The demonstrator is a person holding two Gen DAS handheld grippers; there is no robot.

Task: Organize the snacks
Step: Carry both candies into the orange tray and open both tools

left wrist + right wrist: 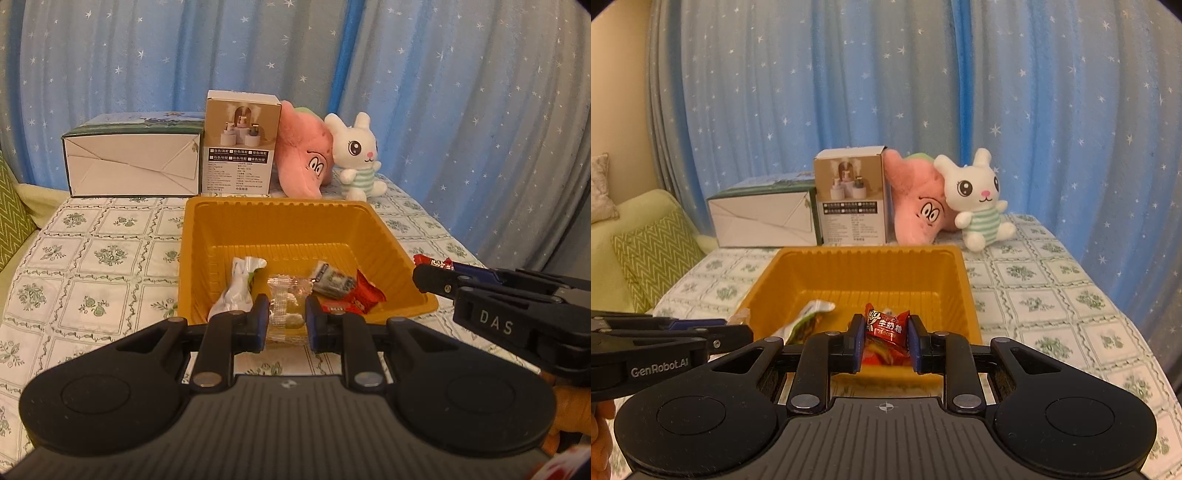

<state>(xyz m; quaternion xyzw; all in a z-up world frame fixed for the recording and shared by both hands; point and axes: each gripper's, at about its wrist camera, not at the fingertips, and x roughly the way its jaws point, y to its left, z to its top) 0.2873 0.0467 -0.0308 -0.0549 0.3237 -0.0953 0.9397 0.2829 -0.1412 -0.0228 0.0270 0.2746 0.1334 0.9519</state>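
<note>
The work surface is a table (92, 254) under a white cloth printed with green floral squares. Behind it hangs a blue curtain (406, 92) dotted with white stars. Along the table's far edge stand a white carton (133, 162), a beige product box (240, 147), a pink plush (306, 155) and a white rabbit plush (356, 155).

An orange plastic tray (280, 225) sits mid-table. Inside it lie a white-and-green packet (240, 284), a grey-green wrapped snack (332, 282) and a red packet (360, 297).

The left gripper (287, 317) is clamped on a clear-wrapped snack (286, 302), held at the tray's near rim. The right gripper (885, 341) is clamped on a red wrapped candy (886, 325), also over the tray's near edge.

Only the right wrist view shows a pale green sofa (642, 206) with a green zigzag cushion (655, 251) at the left, beside a cream wall. The left wrist view shows the red candy's end protruding from the right gripper's tips. At the lower right of that view is an orange-toned shape, possibly the person's hand; the view is too poor to confirm.
</note>
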